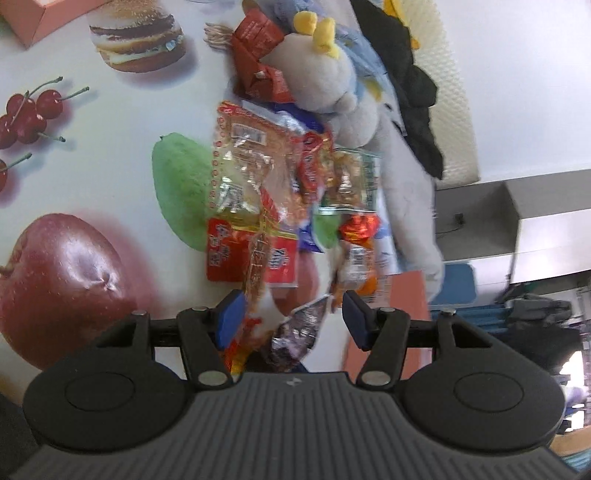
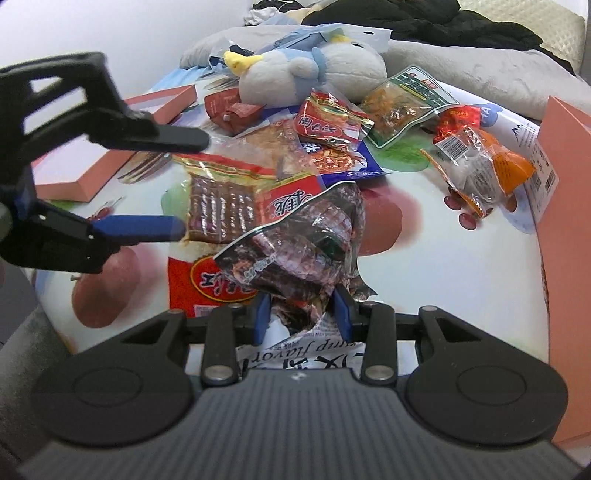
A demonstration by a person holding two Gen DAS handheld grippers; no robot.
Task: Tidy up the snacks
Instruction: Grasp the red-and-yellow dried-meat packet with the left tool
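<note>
Several snack packets (image 2: pixel 317 122) lie heaped on a fruit-print tablecloth (image 2: pixel 443 258). My right gripper (image 2: pixel 303 315) is shut on a dark crinkled foil packet (image 2: pixel 295 251), which sticks up out of its blue pads. A white printed packet (image 2: pixel 295 354) lies under that gripper. My left gripper (image 2: pixel 184 184) comes in from the left and stands open above a red and clear packet (image 2: pixel 221 206). In the left wrist view the left gripper (image 1: pixel 293 317) is open over the heap, and the dark foil packet (image 1: pixel 295 332) shows between its fingers without touching the pads.
A grey plush toy (image 2: pixel 314 70) lies at the far end of the heap. A pink box (image 2: pixel 92 162) sits at the left and another pink box (image 2: pixel 565 221) stands at the right edge. Dark clothes (image 2: pixel 424 22) and a grey cushion lie behind.
</note>
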